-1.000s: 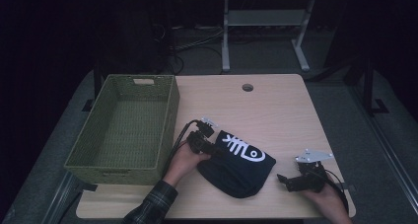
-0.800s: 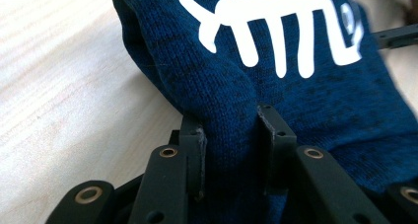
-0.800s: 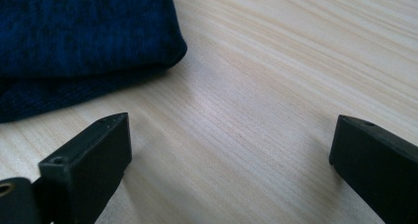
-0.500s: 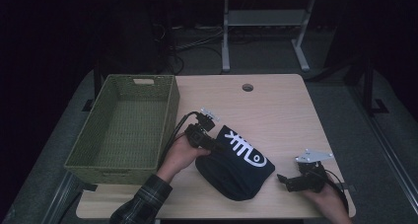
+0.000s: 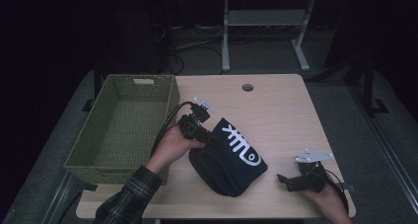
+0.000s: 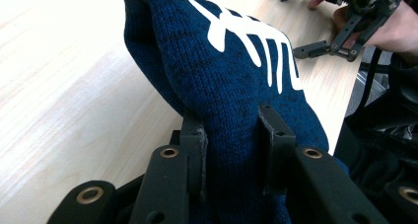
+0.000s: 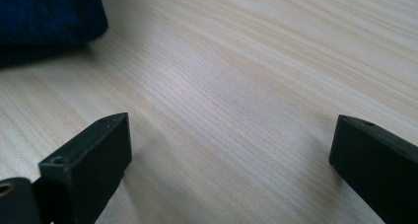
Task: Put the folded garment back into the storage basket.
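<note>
A pale wood counter (image 5: 276,110) carries a woven green basket (image 5: 123,130) along its left side, seen from the high view, with a round cable hole (image 5: 247,88) near the far edge. Just right of the basket, a dark blue knit garment (image 5: 229,160) with a white printed design is bunched up, one end raised off the wood and the rest resting on the counter near the front edge.

The left gripper (image 5: 207,135), held in a hand with a plaid sleeve (image 5: 125,199), sits at the garment's raised end. The high view leaves the grip itself hard to read; the left gripper view settles it, showing the knit garment (image 6: 231,81) pressed between both black jaws of the left gripper (image 6: 231,150), which pinch a thick fold of fabric and hold it above the wood. That view also catches the other hand and its gripper (image 6: 345,36) across the counter, well apart from the garment.

The right gripper (image 5: 285,180) rests low at the counter's front right corner. Its own view shows the right gripper (image 7: 226,150) with jaws spread wide over bare wood grain, nothing between them, and a corner of blue fabric (image 7: 49,17) at the upper left, probably the same garment's edge.
</note>
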### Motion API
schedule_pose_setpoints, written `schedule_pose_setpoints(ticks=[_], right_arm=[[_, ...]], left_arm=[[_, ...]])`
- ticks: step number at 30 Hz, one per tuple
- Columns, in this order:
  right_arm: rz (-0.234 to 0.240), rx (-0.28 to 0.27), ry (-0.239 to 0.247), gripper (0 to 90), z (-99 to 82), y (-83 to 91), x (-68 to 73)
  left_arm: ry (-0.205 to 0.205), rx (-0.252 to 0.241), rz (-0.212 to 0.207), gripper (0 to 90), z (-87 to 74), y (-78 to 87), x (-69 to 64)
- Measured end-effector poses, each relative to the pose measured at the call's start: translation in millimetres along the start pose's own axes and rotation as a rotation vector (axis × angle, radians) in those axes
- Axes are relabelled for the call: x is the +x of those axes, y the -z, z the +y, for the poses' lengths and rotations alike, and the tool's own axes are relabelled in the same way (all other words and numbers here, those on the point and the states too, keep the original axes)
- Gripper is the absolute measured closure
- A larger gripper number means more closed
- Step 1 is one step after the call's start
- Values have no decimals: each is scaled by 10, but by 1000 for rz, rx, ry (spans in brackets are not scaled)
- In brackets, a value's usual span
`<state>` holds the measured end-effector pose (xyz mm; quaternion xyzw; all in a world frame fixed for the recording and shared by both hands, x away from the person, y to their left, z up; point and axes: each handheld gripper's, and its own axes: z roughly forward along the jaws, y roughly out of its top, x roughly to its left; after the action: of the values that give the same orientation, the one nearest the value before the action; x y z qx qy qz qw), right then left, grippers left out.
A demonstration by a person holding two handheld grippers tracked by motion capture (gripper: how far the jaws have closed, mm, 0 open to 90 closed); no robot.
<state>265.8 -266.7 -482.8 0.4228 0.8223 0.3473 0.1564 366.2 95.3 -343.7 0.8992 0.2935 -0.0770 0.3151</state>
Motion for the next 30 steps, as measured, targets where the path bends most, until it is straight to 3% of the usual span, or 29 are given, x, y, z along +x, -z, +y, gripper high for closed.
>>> schedule_pose_setpoints(ticks=[15, 30], right_arm=[[0, -1, -1, 21, 0, 1, 0], [-4, 0, -5, 21, 0, 1, -1]], left_arm=[[-12, -40, 30, 696, 108, 503, -47], [8, -82, 69, 696, 68, 971, -22]])
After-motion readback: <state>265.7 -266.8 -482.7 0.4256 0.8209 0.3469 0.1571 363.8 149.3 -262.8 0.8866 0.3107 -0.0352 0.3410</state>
